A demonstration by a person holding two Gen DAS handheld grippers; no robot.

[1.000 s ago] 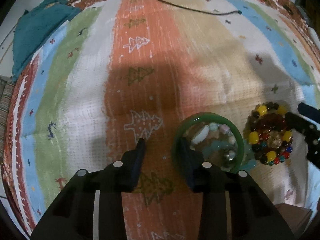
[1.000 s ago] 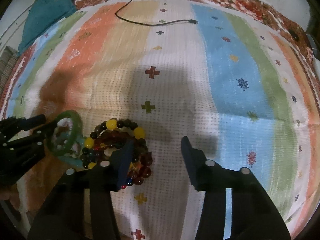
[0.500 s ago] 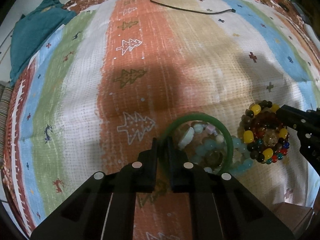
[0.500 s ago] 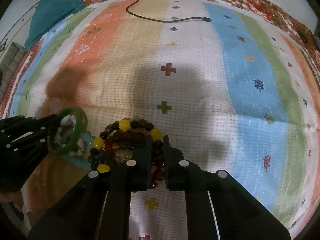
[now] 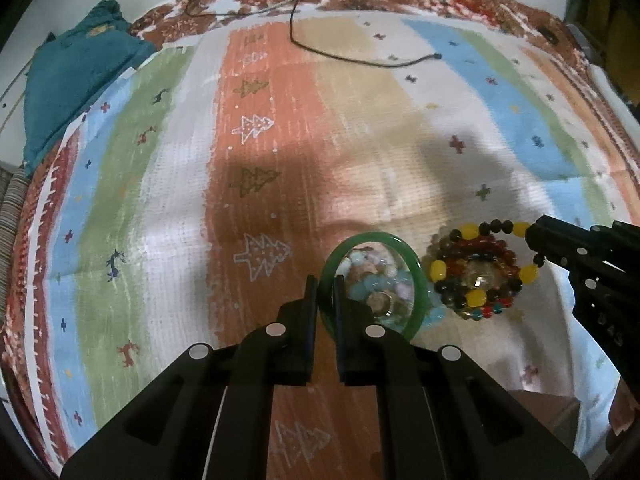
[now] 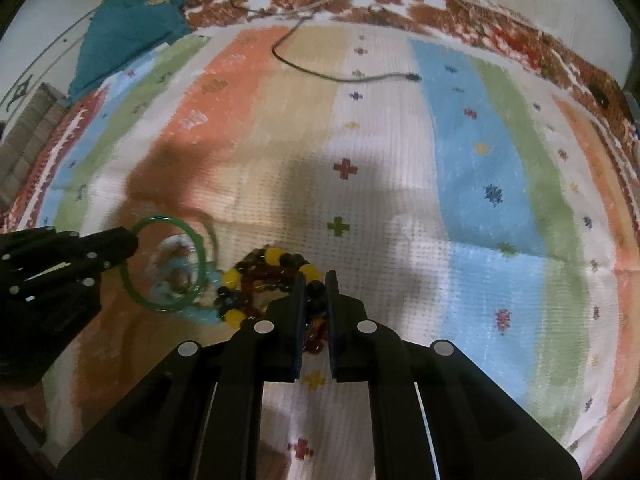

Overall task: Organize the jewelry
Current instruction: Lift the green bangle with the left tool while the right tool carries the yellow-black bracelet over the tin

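My left gripper [image 5: 325,282] is shut on the rim of a green bangle [image 5: 376,240] and holds it tilted above a heap of pale blue and pink bead bracelets [image 5: 374,286]. My right gripper [image 6: 315,278] is shut on a bracelet of black and yellow beads [image 6: 272,257], lifted off a pile of red and dark bead bracelets [image 5: 478,276]. The green bangle also shows in the right wrist view [image 6: 200,248], with the left gripper [image 6: 130,242] on its left rim. The right gripper [image 5: 536,240] shows at the right of the left wrist view.
Everything lies on a striped woven blanket [image 5: 280,140]. A black cable [image 5: 360,60] lies at the far side. A teal cloth [image 5: 76,84] is bunched at the far left corner.
Both grippers have shut, the left on the green bangle and the right on the black and yellow bead bracelet. Both pieces are now lifted off their heaps.
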